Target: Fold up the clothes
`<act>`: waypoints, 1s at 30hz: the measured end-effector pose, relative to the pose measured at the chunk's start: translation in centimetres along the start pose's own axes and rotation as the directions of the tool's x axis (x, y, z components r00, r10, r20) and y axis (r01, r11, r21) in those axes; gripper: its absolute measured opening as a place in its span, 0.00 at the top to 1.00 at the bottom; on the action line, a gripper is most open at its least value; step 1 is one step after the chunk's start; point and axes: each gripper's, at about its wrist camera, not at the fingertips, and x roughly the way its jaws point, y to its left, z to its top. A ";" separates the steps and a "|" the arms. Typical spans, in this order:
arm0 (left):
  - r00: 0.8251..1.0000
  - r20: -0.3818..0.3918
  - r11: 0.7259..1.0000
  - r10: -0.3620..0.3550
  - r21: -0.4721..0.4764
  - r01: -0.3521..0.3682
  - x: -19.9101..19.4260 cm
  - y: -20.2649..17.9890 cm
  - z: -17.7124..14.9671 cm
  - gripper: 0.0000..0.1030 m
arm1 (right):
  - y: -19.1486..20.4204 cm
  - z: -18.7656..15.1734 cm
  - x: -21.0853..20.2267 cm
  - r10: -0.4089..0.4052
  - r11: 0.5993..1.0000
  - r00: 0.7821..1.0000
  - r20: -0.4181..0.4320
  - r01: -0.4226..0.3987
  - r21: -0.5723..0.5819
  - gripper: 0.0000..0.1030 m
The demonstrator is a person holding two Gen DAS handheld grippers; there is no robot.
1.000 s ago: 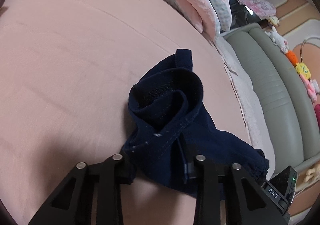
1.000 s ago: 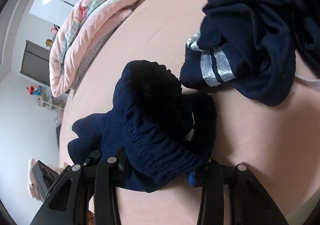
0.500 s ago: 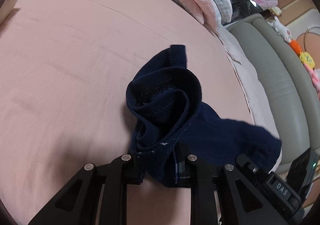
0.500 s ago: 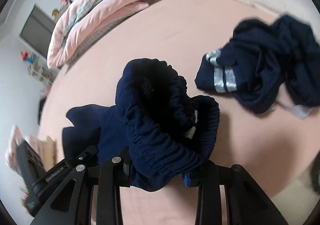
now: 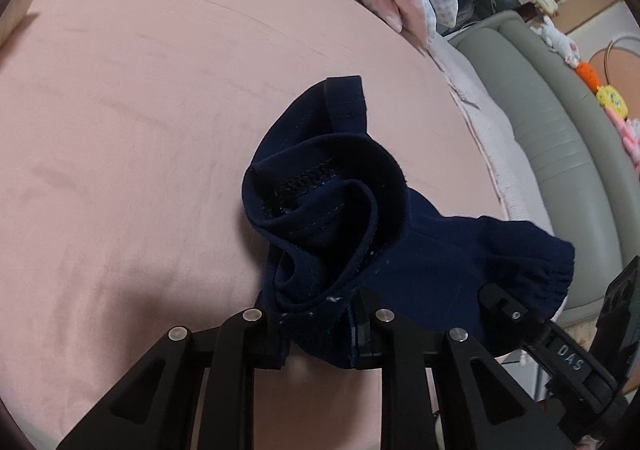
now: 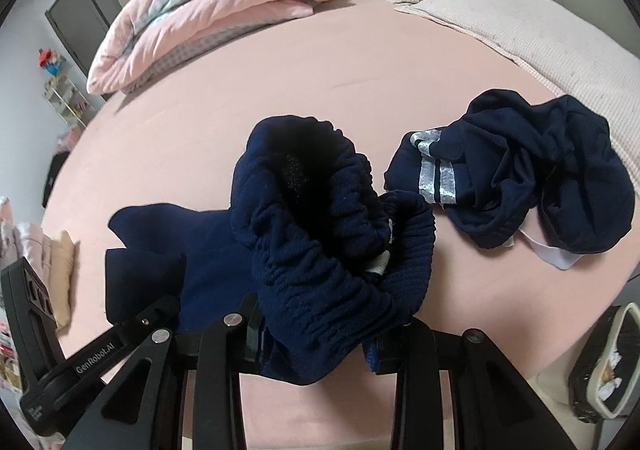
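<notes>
Along the far left edge of the wide bed with its smooth pink sheet (image 6: pixel 208 98) lies a folded pink quilt with a floral and checked lining (image 6: pixel 208 10). Nearer, toward the bed's near edge, a small pair of dark navy knit shorts with a gathered elastic waistband (image 6: pixel 320 234) hangs bunched between the two tools, part of it resting on the sheet. The left gripper (image 5: pixel 320 334) is clenched on one hemmed end of the shorts, cloth pinched tight between its black fingers. The right gripper (image 6: pixel 316 346) grasps the thick ruched waistband, its jaws held apart by the wad of fabric. To the right, well apart from the shorts, a second crumpled navy garment with silver-grey stripes and a white trim (image 6: pixel 516 178) waits on the sheet, near the pale textured blanket (image 6: pixel 520 10) at the bed's far right corner.

The step in hand looks like picking up and opening out the shorts, before any fold is made. The next move likely calls for drawing the two grips apart to spread the cloth, then laying it flat on bare sheet clear of the striped garment.
</notes>
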 end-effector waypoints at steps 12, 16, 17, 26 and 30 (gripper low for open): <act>0.957 -0.059 0.922 -0.283 -0.290 0.255 -1.2 4.0 0.1 0.51 | 2.7 0.9 -1.2 -0.092 0.991 0.995 0.029 0.095 -0.095 0.68; 0.914 0.003 0.832 -0.406 -0.414 0.370 -2.5 5.5 -0.5 0.29 | 2.5 1.4 -1.4 -0.062 0.996 0.998 0.022 0.064 -0.062 0.68; 0.910 0.008 0.818 -0.416 -0.434 0.378 -2.5 5.7 -0.7 0.28 | 2.4 1.4 -1.5 -0.057 0.997 0.998 0.020 0.058 -0.056 0.68; 0.886 -0.019 0.769 -0.464 -0.504 0.392 -0.8 4.4 -2.7 0.27 | 2.4 0.6 -1.7 -0.055 0.996 0.998 0.014 0.056 -0.065 0.68; 0.824 -0.026 0.676 -0.566 -0.588 0.445 0.5 3.5 -4.1 0.27 | 2.3 0.8 -1.7 -0.051 0.996 0.999 0.013 0.052 -0.066 0.68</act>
